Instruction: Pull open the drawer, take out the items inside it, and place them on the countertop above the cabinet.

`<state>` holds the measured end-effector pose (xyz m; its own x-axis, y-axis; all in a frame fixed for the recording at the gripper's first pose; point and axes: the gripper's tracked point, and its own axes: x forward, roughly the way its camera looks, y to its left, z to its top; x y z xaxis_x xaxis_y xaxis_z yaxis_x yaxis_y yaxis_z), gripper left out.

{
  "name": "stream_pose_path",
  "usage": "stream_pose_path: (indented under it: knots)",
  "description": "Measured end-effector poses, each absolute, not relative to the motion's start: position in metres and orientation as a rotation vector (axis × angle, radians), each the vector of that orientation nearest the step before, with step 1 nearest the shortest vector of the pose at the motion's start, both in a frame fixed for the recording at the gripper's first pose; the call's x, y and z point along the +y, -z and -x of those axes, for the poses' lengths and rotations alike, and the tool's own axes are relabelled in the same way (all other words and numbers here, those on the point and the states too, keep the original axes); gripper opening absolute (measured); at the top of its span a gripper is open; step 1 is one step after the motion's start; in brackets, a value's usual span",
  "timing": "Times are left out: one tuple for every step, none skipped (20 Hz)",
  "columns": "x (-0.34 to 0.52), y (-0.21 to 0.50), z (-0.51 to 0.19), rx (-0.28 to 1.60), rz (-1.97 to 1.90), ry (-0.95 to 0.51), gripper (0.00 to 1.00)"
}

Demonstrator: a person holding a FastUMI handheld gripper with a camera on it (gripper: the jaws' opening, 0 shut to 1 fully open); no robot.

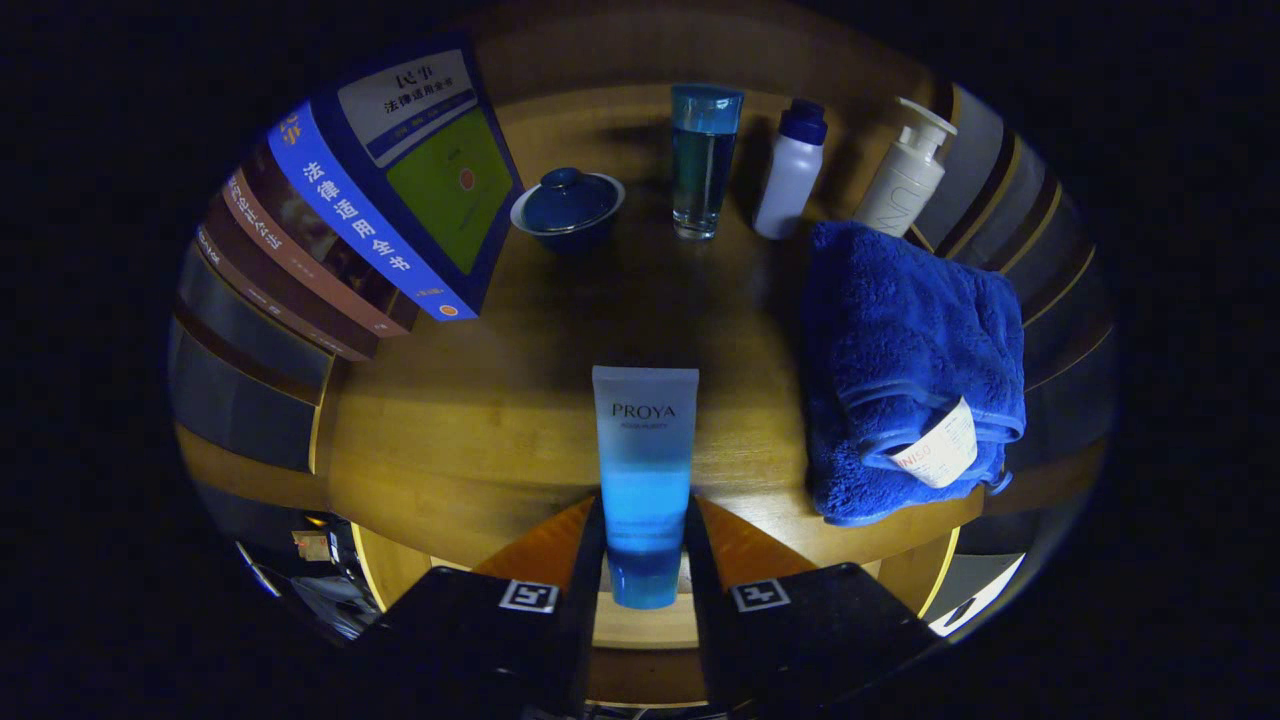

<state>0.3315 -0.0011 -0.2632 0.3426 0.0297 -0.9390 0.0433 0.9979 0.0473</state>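
- Claw point(645, 560): the two fingers stand narrowly apart and press on either side of a translucent blue-and-white plastic squeeze tube point(645, 470); both fingers are in contact with its lower, darker blue cap end.
- Tube attitude: held lengthwise along the fingers, cap end between them, flat crimped white end pointing ahead over the wooden countertop point(480, 440). Whether the tube touches the wood cannot be told.
- Countertop: warm yellow-brown wood, lit brightest just ahead of the fingers; a shadow runs from the tube toward the far items.
- Right of the tube, well apart from it: a folded, deep blue fluffy towel point(910, 370) lying flat, with a white fabric tag point(940, 445) at its near corner.
- Beyond the towel, touching or just behind its far edge: a white pump-dispenser bottle point(905, 170), upright.
- Just beside that: a small pale lilac bottle with a dark blue cap point(790, 170), upright.
- Next along, straight ahead of the fingers at the far side: a tall clear blue-tinted bottle point(705, 160), upright.
- Left of that: a dark blue lidded ceramic bowl point(567, 207) with a pale rim.
- Left of the bowl: a stack of thick books point(370, 220), the top one blue-covered with a green panel, brown-spined volumes beneath it.
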Motion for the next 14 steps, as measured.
stream_pose_path:
  knots:
    - [-0.003,0.262,-0.332,1.214,-0.067,0.012,0.54]
    - [-0.008,0.261,-0.332,1.203,-0.058,0.014,0.6]
    - [-0.01,0.257,-0.331,1.191,-0.049,0.012,0.65]
    - [-0.011,0.252,-0.329,1.174,-0.047,0.01,0.71]
    - [-0.013,0.248,-0.327,1.151,-0.045,0.016,0.77]
    - [-0.014,0.241,-0.325,1.118,-0.051,0.016,0.83]
    - [-0.011,0.234,-0.321,1.083,-0.064,0.005,0.89]
    - [-0.01,0.226,-0.316,1.045,-0.077,0.003,0.95]
    - [-0.009,0.219,-0.308,1.011,-0.084,-0.009,1.0]
    - [-0.006,0.211,-0.298,0.977,-0.084,-0.023,1.0]
    - [-0.003,0.203,-0.288,0.939,-0.089,-0.04,1.0]
    - [0.0,0.194,-0.279,0.895,-0.092,-0.051,1.0]
    - [0.003,0.182,-0.269,0.842,-0.093,-0.062,1.0]
    - [0.005,0.17,-0.26,0.782,-0.101,-0.07,1.0]
